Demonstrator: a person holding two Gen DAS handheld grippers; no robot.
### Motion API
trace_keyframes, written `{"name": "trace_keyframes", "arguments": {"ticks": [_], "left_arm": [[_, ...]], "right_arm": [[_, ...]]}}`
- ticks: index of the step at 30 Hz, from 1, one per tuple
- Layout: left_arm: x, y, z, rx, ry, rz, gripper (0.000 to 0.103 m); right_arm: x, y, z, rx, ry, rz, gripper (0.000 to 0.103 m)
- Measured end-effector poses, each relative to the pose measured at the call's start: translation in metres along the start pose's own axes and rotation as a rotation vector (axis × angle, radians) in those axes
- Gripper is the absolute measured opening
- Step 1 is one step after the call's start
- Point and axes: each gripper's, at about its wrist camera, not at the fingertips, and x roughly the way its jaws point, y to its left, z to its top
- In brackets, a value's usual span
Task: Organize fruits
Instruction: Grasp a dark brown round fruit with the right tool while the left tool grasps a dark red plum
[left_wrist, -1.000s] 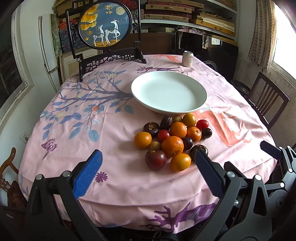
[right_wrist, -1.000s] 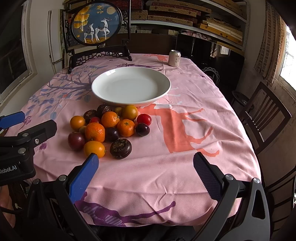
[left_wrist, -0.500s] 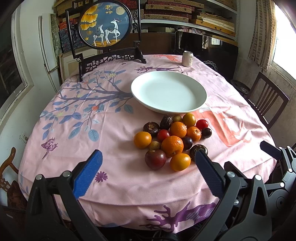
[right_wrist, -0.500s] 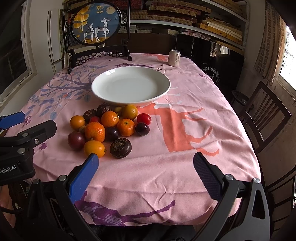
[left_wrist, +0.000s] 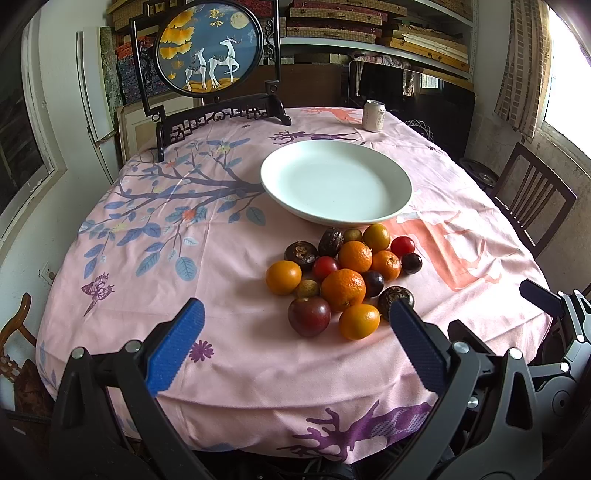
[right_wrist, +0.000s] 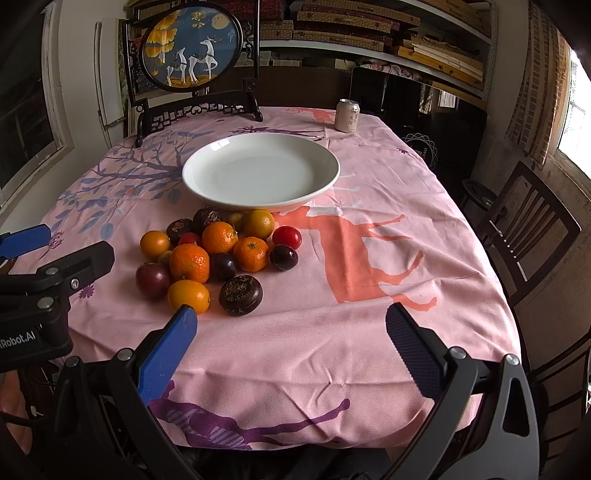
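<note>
A pile of fruit (left_wrist: 343, 273) lies on the pink tablecloth: several oranges, red tomatoes, dark plums and brown passion fruits. It also shows in the right wrist view (right_wrist: 218, 254). An empty white plate (left_wrist: 336, 182) stands just behind the pile, also in the right wrist view (right_wrist: 260, 170). My left gripper (left_wrist: 295, 317) is open and empty, above the near table edge just in front of the pile. My right gripper (right_wrist: 288, 321) is open and empty, to the right of the pile.
A round framed deer picture on a black stand (left_wrist: 208, 55) stands at the back left. A drink can (left_wrist: 373, 115) stands at the back. A dark wooden chair (right_wrist: 532, 221) is at the table's right side. Shelves line the back wall.
</note>
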Motion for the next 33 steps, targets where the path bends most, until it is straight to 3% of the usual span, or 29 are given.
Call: {"name": "trace_keyframes", "arguments": {"ticks": [6,11,14,19,21,22,23,24,31,33], "left_arm": [[0.008,-0.002,-0.012,0.001,0.008,0.005,0.101],[0.023,0.030,-0.022,-0.071,0.044,0.063,0.101],[0.033,0.049,-0.029,-0.116,0.091,0.081,0.101],[0.049,0.053,-0.039,-0.102,0.152,0.067,0.101],[0.057,0.051,-0.040,-0.084,0.165,0.066,0.101],[0.062,0.049,-0.041,-0.076,0.173,0.062,0.101],[0.066,0.048,-0.042,-0.069,0.181,0.056,0.101],[0.070,0.045,-0.043,-0.058,0.191,0.052,0.101],[0.088,0.025,-0.036,-0.013,0.182,0.031,0.101],[0.091,0.019,-0.033,-0.009,0.182,-0.005,0.101]], "right_arm": [[0.001,0.000,-0.001,-0.005,0.004,0.012,0.102],[0.007,0.000,-0.007,-0.038,-0.016,0.193,0.101],[0.026,0.008,-0.007,-0.080,0.019,0.197,0.068],[0.073,0.015,-0.002,-0.086,0.122,0.231,0.067],[0.091,0.017,-0.001,-0.092,0.156,0.221,0.057],[0.096,0.018,0.000,-0.098,0.153,0.218,0.056],[0.095,0.019,0.001,-0.108,0.132,0.214,0.044],[0.097,0.020,0.002,-0.117,0.127,0.203,0.043],[0.083,0.002,-0.001,-0.077,0.130,0.202,0.042],[0.080,-0.007,-0.004,-0.057,0.128,0.193,0.042]]}}
